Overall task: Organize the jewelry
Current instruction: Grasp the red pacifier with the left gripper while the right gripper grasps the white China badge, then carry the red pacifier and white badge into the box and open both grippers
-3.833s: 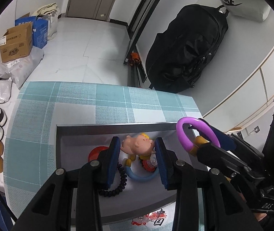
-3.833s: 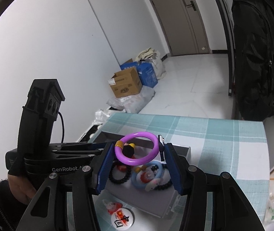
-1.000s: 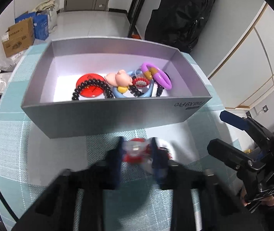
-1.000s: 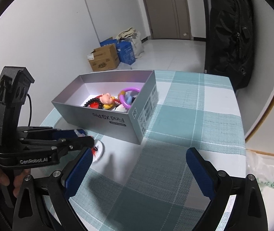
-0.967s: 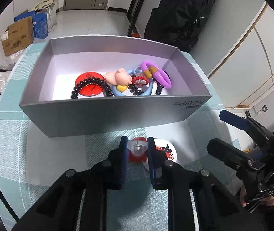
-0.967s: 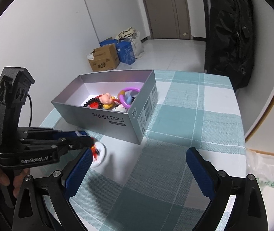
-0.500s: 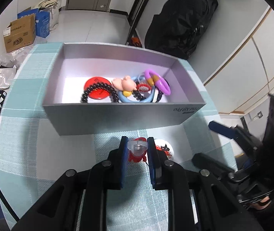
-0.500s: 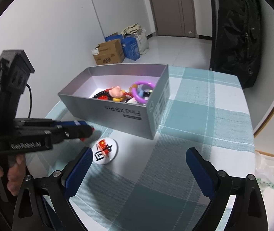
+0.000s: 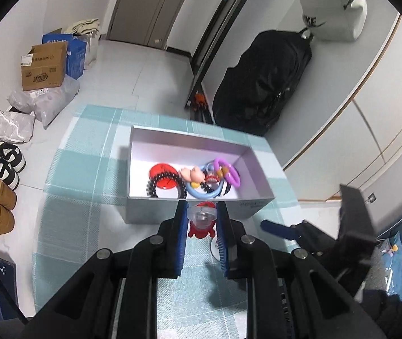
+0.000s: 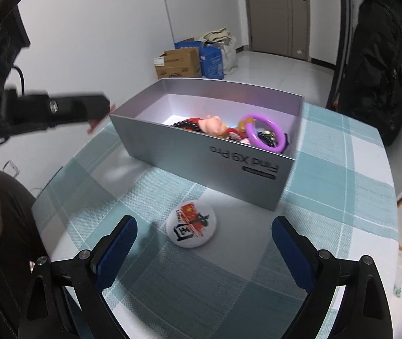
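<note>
The left gripper (image 9: 201,220) is pinching a small red figurine charm with a clear plastic top (image 9: 201,221) between its blue pads, holding it lifted above the teal-and-white checked tablecloth (image 9: 87,197) just short of the near wall of the open silver-grey cardboard box (image 9: 155,209); judging by the task, the charm is being carried high so that it can clear that wall and be dropped in with the rest. Inside the box are already lying a purple plastic ring (image 9: 227,171), a light-blue ring (image 9: 201,193), a black beaded bracelet (image 9: 155,186) draped over a flat red disc (image 9: 162,175), and a small pink pig figure (image 9: 192,174), all crowded toward the right half, so the left half of the floor is offering the easiest landing spot. The right gripper (image 10: 203,243) is hanging with its fingers spread wide and nothing between them, low over the cloth and framing a round white pin badge with a red flag and black brushwork (image 10: 191,223), which is lying flat on the table just in front of the box's printed side; it is probably being lined up as the next item to collect, though a flat badge is likely going to be awkward to lift off fabric, and the fingers may be needing to tip in under its edge
</note>
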Motion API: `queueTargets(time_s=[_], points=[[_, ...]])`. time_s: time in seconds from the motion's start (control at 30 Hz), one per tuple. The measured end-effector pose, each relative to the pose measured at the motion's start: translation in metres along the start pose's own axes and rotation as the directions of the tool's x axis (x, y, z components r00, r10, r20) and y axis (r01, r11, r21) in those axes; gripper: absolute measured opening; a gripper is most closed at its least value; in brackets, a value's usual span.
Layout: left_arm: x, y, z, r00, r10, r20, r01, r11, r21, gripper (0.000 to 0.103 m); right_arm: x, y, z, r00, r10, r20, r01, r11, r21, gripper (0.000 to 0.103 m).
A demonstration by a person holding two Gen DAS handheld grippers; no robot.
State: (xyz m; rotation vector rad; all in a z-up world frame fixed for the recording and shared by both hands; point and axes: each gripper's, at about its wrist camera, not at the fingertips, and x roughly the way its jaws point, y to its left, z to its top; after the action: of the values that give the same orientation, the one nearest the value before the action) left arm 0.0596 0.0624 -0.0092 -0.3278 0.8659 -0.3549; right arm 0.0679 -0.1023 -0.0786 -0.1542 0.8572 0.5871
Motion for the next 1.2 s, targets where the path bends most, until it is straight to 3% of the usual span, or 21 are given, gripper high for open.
queueTargets(time_s=[0.13, 0.2, 0.23, 0.37, 0.5, 0.83, 1.07, 1.2], points=[[-0.001, 0.003, 0.002, 1.000, 0.002, 0.012, -0.002, 1.000, -0.005, 0.014, 0.009, 0.007, 0.000, 0.999, -0.028, -0.020, 0.027, 0.999, -0.038, 0.085], [-0.001, 0.007, 0.002, 1.000, -0.002, 0.009, 0.002, 1.000, -0.014, 0.014, 0.014, 0.010, 0.000, 0.998, -0.042, -0.035, 0.040, 0.998, -0.050, 0.077], [-0.001, 0.008, 0.002, 1.000, -0.004, 0.007, 0.004, 1.000, -0.018, 0.014, 0.017, 0.011, 0.000, 0.998, -0.046, -0.044, 0.044, 0.997, -0.056, 0.069], [-0.003, 0.012, 0.005, 1.000, -0.016, 0.012, 0.017, 0.999, -0.033, 0.014, 0.020, 0.018, 0.000, 0.996, -0.077, -0.046, 0.072, 0.992, -0.101, 0.061], [-0.005, 0.012, 0.007, 0.999, -0.022, 0.023, 0.023, 0.999, -0.034, 0.014, 0.019, 0.026, -0.002, 0.998, -0.060, -0.035, 0.055, 0.990, -0.133, 0.042], [-0.003, 0.010, 0.007, 1.000, -0.020, 0.023, 0.020, 0.999, -0.032, 0.014, 0.017, 0.026, 0.004, 1.000, -0.028, -0.011, 0.027, 0.993, -0.112, 0.041], [-0.003, 0.010, 0.007, 1.000, -0.015, 0.026, 0.016, 0.999, -0.032, 0.014, 0.002, 0.017, 0.012, 0.998, 0.041, 0.048, -0.038, 0.998, -0.054, 0.041], [-0.001, 0.011, 0.009, 1.000, -0.017, 0.021, 0.018, 0.999, -0.038, 0.014, -0.011, 0.009, 0.022, 0.986, 0.118, 0.115, -0.120, 0.993, 0.005, 0.041]])
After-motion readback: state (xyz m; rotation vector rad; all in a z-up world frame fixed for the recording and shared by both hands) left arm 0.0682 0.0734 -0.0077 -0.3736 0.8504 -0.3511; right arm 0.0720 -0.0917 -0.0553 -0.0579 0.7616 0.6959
